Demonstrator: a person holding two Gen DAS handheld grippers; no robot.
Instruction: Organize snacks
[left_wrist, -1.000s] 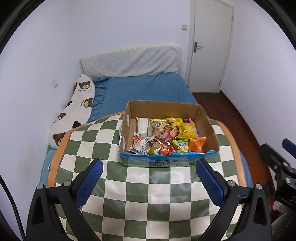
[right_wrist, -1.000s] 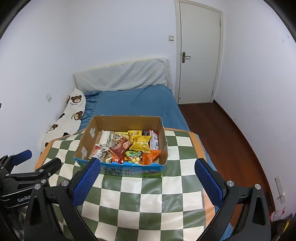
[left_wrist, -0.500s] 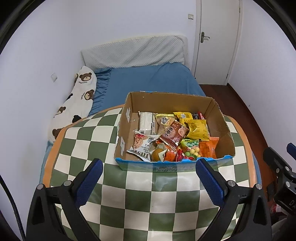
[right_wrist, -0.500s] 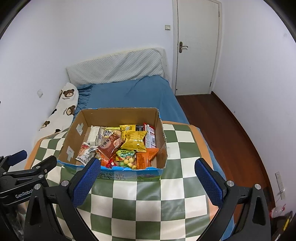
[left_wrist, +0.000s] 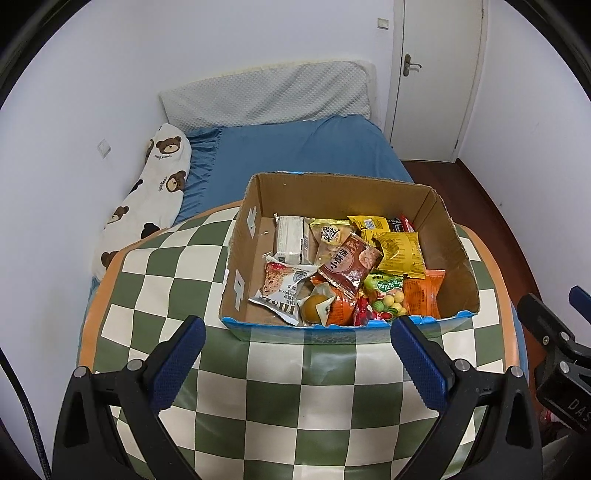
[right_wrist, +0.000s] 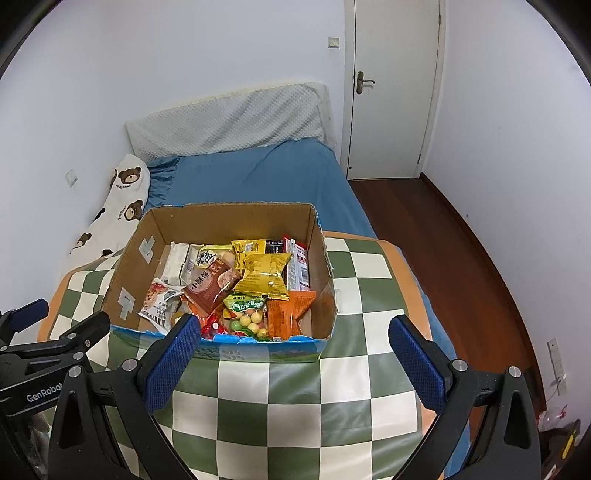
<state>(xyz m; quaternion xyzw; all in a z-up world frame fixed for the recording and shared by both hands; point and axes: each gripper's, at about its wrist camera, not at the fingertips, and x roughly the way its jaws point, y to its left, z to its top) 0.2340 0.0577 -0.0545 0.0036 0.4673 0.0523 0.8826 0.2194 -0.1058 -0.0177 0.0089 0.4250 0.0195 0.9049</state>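
Two claws, both spread wide with nothing between the pads — left claw and right claw hang over the near part of the counter, short of the box. Checkered cloth between claws and box is bare, so there is open room on the near side. Counter's orange rim curves off on the left and right; bed lies just behind it, bare floor to the right.

Box sits toward the far side of the counter, top open, near wall lowest with a ragged blue edge. Its left third is mostly bare cardboard floor. Snacks are piled in the middle and right:
- white bar toward the back left
- brown pack tilted on top, mid-pile
- yellow bag to its right
- orange pack at near right
- candy bag with round sweets by the near wall
- white pack at near left
- red-white packs on edge against the right wall, seen from the right wrist

Versus 0.5 s ago: box looks larger and lower in both views — both claws have moved in toward it and look more steeply into it. Spread of the fingers unchanged.
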